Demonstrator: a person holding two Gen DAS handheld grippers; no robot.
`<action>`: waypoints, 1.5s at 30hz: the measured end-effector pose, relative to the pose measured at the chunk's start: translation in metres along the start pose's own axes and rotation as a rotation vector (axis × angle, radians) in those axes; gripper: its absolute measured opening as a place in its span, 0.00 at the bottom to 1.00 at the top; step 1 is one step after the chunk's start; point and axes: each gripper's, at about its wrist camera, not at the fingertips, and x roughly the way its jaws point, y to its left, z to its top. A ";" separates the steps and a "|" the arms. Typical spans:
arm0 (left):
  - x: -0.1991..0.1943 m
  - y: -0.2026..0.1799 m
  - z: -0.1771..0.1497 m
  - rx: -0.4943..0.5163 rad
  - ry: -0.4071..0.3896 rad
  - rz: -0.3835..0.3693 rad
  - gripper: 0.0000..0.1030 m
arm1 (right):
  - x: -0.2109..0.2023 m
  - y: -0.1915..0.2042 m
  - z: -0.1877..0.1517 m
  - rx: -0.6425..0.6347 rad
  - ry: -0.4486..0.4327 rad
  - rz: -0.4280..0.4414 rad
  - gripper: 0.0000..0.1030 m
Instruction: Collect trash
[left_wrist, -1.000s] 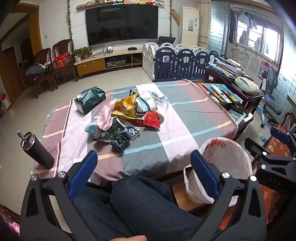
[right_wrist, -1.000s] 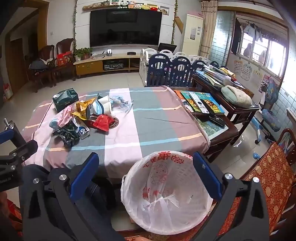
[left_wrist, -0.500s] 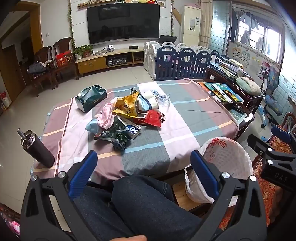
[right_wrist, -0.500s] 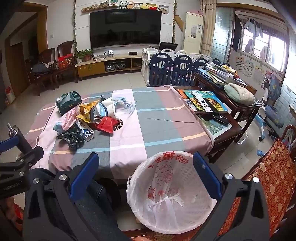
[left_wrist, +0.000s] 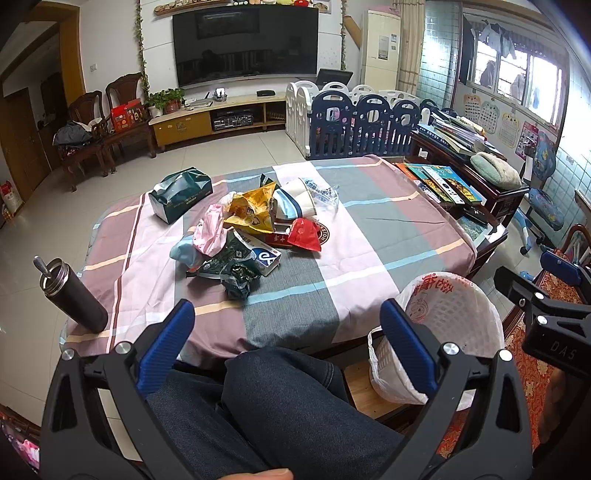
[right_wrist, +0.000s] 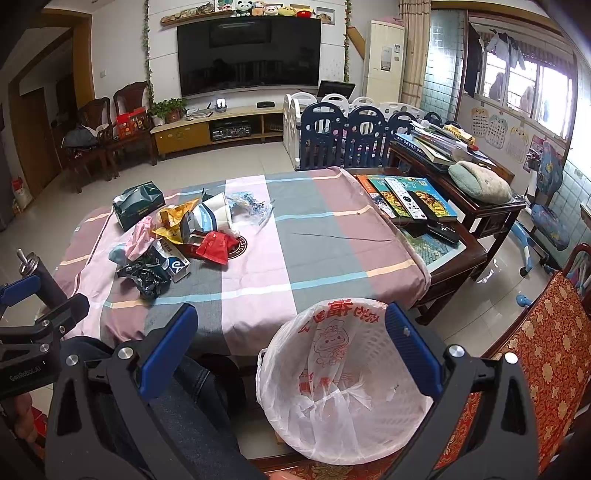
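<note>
I see the trash (left_wrist: 255, 236) as one loose heap on the left-centre of the table (left_wrist: 369, 236), which wears a striped cloth of pink, grey and mauve bands. In the heap I can count a yellow snack bag (left_wrist: 251, 212), a red wrapper (left_wrist: 304, 234), a crumpled pink bag (left_wrist: 210, 234), a white paper cup (left_wrist: 295, 199) lying on its side, a clear plastic bag (left_wrist: 325, 194) behind it, a blue-and-white carton (left_wrist: 264, 256) and a dark green crinkled wrapper (left_wrist: 238, 278) nearest to me; other scraps are tucked underneath and I cannot separate them. One dark green tissue pack (left_wrist: 181, 194) stands apart at the heap's far left, and one dark flask (left_wrist: 74, 299) with a metal lid sits at the table's near left corner. A single white basket (right_wrist: 347, 387) lined with a thin white bag printed in red stands off the near right edge of the table, on a wooden seat beside my knees (left_wrist: 288, 406). My left claw (left_wrist: 288, 332) hangs over my lap with its blue pads spread wide, gripping nothing, well short of the heap. My right claw (right_wrist: 291, 339) is likewise spread wide and empty, its pads framing the basket's mouth from above. Beyond the table's right edge, picture books (right_wrist: 406, 195) lie on a dark side table.
</note>
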 end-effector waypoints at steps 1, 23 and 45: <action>-0.001 0.000 0.000 0.000 0.000 0.000 0.97 | 0.000 0.000 0.000 0.000 -0.001 0.001 0.97; 0.000 0.000 0.000 0.000 0.001 0.000 0.97 | 0.001 0.004 -0.003 0.003 -0.005 0.008 0.97; 0.001 0.000 0.000 -0.001 0.002 0.000 0.97 | 0.002 0.002 -0.003 0.009 -0.001 0.013 0.97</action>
